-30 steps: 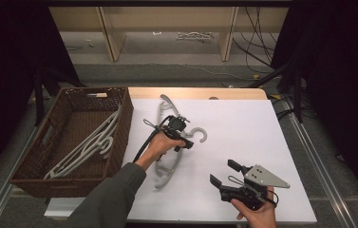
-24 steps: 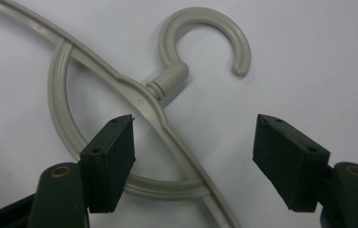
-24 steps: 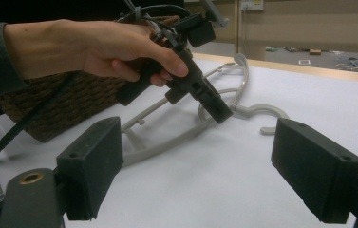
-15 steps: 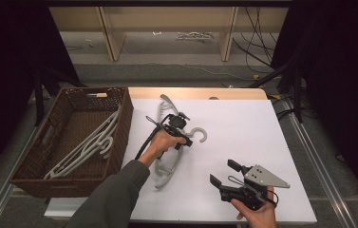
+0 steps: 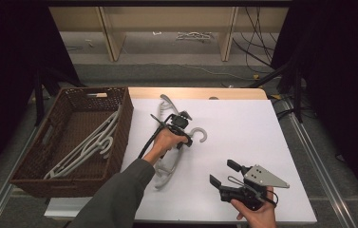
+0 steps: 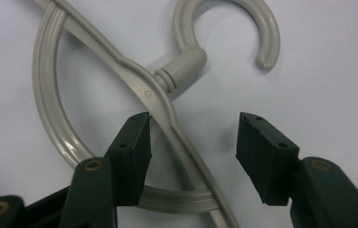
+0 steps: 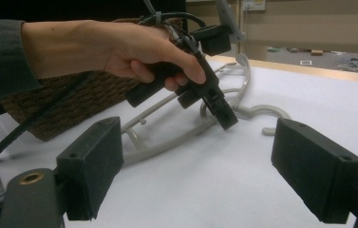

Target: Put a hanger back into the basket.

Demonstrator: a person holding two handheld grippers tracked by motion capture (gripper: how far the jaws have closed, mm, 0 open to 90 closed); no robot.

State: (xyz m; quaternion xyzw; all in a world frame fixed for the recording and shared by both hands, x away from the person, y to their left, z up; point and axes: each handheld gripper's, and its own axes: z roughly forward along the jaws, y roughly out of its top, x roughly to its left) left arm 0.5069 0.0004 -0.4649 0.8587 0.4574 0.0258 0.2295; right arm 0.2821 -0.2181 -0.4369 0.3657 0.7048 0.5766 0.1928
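Far to the left of the left gripper [image 5: 182, 127], well apart: brown wicker basket [image 5: 34, 164] at the surface's edge, pale grey hangers [image 5: 89, 145] lying inside. No readable writing, brand or label anywhere.

Left gripper angled down over a grey plastic hanger [image 6: 164, 102] on the white surface [image 5: 243, 123]. In the left gripper view, hanger's thin arm running between the jaws, just below the hook's neck; one jaw touching or just beside the arm, the other standing clear of it. Not yet clenched on the hanger, though jaws have just been closing around it. Hook [image 6: 255, 28] curling just ahead of the jaw tips. In the high view, a curved grey piece [image 5: 166, 102] reaching up past the gripper, another [image 5: 164, 173] down below the hand.

Compared with a second earlier: left hand nearly in the same spot, jaws narrower; hanger unmoved.

Further right, well apart from the hanger: right gripper [image 5: 226, 175] held low near the surface's front edge, released, jaws wide with nothing between them, pointing toward the left hand [image 7: 138, 50]. Same place as before.
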